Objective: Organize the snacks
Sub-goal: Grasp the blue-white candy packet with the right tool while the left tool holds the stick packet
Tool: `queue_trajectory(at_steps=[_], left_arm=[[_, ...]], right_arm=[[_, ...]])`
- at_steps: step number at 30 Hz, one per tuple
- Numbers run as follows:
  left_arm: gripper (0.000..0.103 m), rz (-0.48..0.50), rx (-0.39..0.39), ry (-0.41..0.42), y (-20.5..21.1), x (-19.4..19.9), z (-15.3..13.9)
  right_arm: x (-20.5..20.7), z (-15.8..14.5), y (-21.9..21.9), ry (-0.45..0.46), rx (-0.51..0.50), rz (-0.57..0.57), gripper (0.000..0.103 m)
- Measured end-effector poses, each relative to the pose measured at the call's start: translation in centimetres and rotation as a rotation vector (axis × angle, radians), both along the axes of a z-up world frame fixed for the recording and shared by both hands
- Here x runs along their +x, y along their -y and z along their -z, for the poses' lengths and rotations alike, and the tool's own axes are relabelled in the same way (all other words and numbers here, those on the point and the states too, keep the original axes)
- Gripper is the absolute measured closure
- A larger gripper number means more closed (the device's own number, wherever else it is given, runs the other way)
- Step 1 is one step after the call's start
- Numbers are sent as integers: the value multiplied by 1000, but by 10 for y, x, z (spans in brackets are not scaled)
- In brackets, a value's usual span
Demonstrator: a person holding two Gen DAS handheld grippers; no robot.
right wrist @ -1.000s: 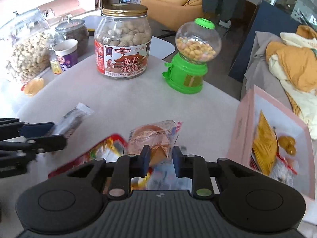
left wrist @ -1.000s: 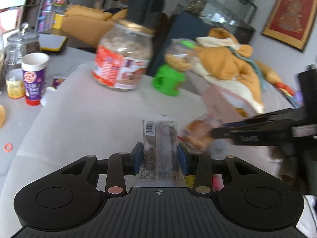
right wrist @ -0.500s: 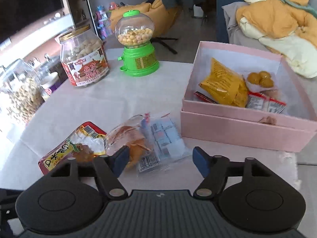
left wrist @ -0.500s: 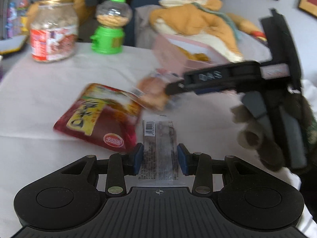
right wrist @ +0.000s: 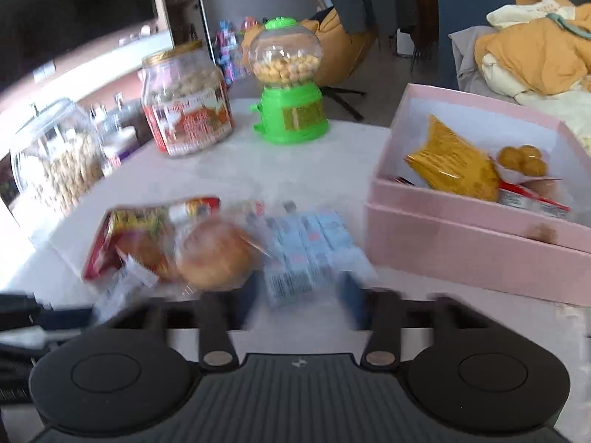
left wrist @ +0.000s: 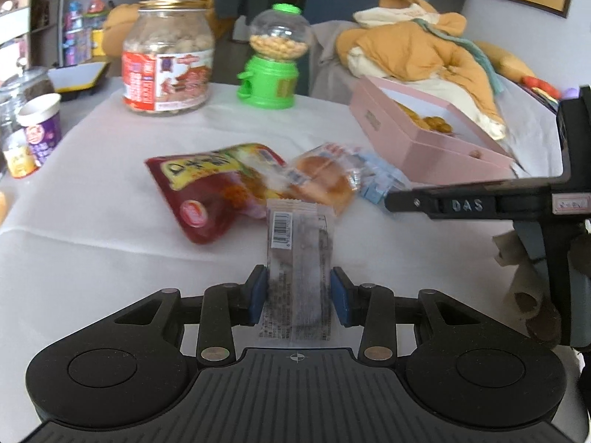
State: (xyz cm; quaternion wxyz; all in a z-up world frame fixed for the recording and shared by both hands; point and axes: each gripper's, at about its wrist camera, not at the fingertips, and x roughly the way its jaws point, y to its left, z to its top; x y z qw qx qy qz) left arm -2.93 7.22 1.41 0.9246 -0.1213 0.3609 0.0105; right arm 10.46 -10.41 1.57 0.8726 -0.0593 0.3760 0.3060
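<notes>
My left gripper (left wrist: 298,288) is shut on a clear-wrapped snack bar (left wrist: 299,254), held above the white table. Ahead lie a red snack bag (left wrist: 210,188), a wrapped bun (left wrist: 325,181) and a pale blue packet (left wrist: 380,181). My right gripper (right wrist: 301,295) is open, its blurred fingers either side of the blue packet (right wrist: 310,243), with the bun (right wrist: 214,254) and red bag (right wrist: 144,232) to its left. The pink box (right wrist: 472,236) holds a yellow bag (right wrist: 454,166) and other snacks. The right gripper also shows side-on in the left wrist view (left wrist: 395,199).
A peanut jar (left wrist: 168,62) and a green candy dispenser (left wrist: 275,59) stand at the table's far side. A purple cup (left wrist: 38,129) and glass jars (right wrist: 55,155) stand on the left. Orange bedding (left wrist: 424,48) lies beyond the box.
My right gripper has dropped toward the blue packet with its fingers narrowing around it. My left gripper has swung back to face the jar and dispenser, still holding the bar.
</notes>
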Motion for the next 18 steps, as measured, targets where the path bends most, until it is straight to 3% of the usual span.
queue_trajectory(at_steps=[2,7,9,11,15,18], left_arm=[[61,23,-5,13,8,0,2],[60,19,52,51,21,-4,8],[60,19,81,77,26,-8,11],[60,21,98,91,28,-12,12],[60,20,84,97,25,-12,12],[60,19,75,102,24,-13,12]], right_arm=[[-6,1,13,-26,1,-8,75],[-25,0,35,4,-51,23,76],[-27,-2,36,31,-64,40,63],[-22,-6,35,50,-36,67,39],[-1,-8,16,46,-5,97,34],[23,0,-4,-28,-1,174,32]])
